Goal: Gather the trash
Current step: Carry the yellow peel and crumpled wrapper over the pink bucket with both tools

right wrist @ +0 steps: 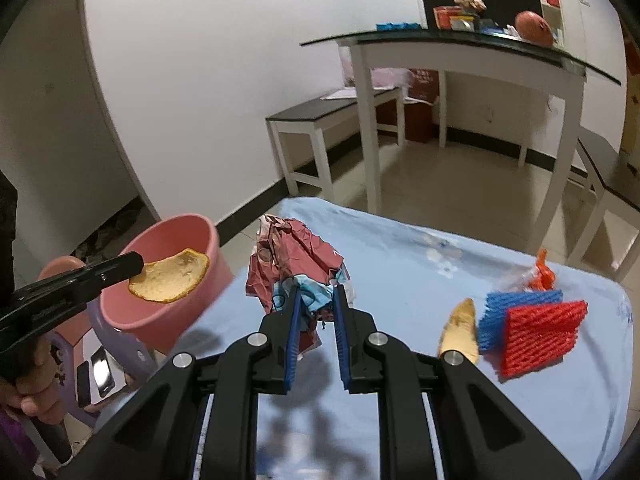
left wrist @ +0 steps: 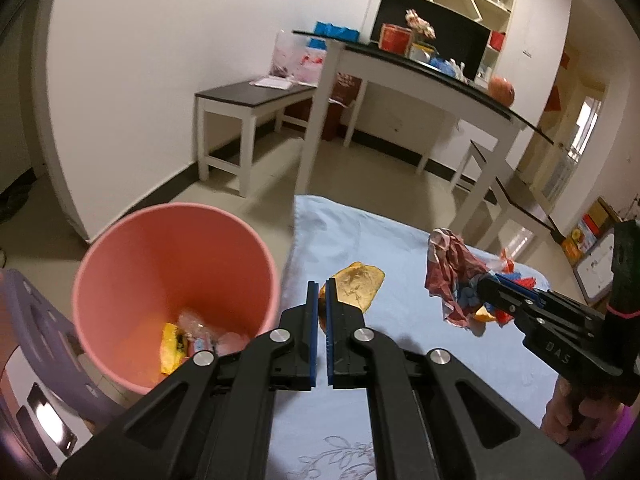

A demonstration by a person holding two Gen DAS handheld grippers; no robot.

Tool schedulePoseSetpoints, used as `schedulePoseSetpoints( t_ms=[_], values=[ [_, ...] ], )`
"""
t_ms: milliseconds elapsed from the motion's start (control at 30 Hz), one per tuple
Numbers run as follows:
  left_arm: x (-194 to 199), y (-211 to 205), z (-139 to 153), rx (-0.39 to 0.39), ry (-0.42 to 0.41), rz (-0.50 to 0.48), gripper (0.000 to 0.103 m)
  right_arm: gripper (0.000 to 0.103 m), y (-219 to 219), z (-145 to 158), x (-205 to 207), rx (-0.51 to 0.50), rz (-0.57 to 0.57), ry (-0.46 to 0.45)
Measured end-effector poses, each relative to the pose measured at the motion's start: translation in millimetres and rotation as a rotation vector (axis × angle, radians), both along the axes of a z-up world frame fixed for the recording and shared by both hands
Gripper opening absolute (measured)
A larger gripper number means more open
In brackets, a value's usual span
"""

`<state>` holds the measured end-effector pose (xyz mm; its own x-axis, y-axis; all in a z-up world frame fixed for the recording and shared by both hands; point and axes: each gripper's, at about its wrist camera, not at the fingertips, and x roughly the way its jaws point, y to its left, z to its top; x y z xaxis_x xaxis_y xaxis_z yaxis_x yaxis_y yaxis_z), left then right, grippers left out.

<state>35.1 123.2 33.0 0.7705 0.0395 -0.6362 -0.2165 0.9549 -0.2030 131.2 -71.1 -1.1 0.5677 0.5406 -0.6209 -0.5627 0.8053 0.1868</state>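
A piece of orange peel (left wrist: pixel 358 288) is pinched between the nearly closed blue-padded fingers of the left gripper (left wrist: pixel 322 286), and it is held in the air beside the rim of the pink bin (left wrist: pixel 176 292), as is seen more plainly from the right wrist view, where the peel (right wrist: pixel 170 278) hangs in front of the bin's opening (right wrist: pixel 176 240). Yellow and pink wrappers (left wrist: pixel 192 340) are seen at the bottom of the bin, which is stood on a purple stool (left wrist: pixel 36 320). A crumpled ball of printed paper (right wrist: pixel 296 272) is clamped between the fingers of the right gripper (right wrist: pixel 316 292) and is lifted above the light blue tablecloth (right wrist: pixel 400 272). On the cloth, to the right, a second peel strip (right wrist: pixel 460 332) is laid just beside a blue foam net (right wrist: pixel 516 308) and a red foam net (right wrist: pixel 540 336), which overlap; an orange scrap (right wrist: pixel 542 274) is seen just behind them.
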Motion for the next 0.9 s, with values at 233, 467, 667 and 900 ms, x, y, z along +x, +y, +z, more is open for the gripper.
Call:
schedulePoseSetpoints(
  t_ms=[233, 467, 667, 900],
  values=[
    [-23.7, 26.4, 11.1, 0.037, -0.016, 0.070, 0.002, 0.015, 43.3, 17.3, -20.1, 0.026, 0.053, -0.038],
    [-43.8, 56.2, 13.7, 0.054, -0.022, 0.128, 0.002, 0.015, 102.2, 28.6, -35.7, 0.018, 0.104, -0.054],
    [-52.0, 77.3, 10.1, 0.078, -0.010, 0.177, 0.002, 0.015, 144.5, 20.3, -37.1, 0.016, 0.133, -0.001],
    [-51.9, 93.8, 0.0, 0.103, 0.019, 0.223, 0.002, 0.015, 173.4, 2.4, -35.4, -0.013, 0.141, 0.039]
  ],
)
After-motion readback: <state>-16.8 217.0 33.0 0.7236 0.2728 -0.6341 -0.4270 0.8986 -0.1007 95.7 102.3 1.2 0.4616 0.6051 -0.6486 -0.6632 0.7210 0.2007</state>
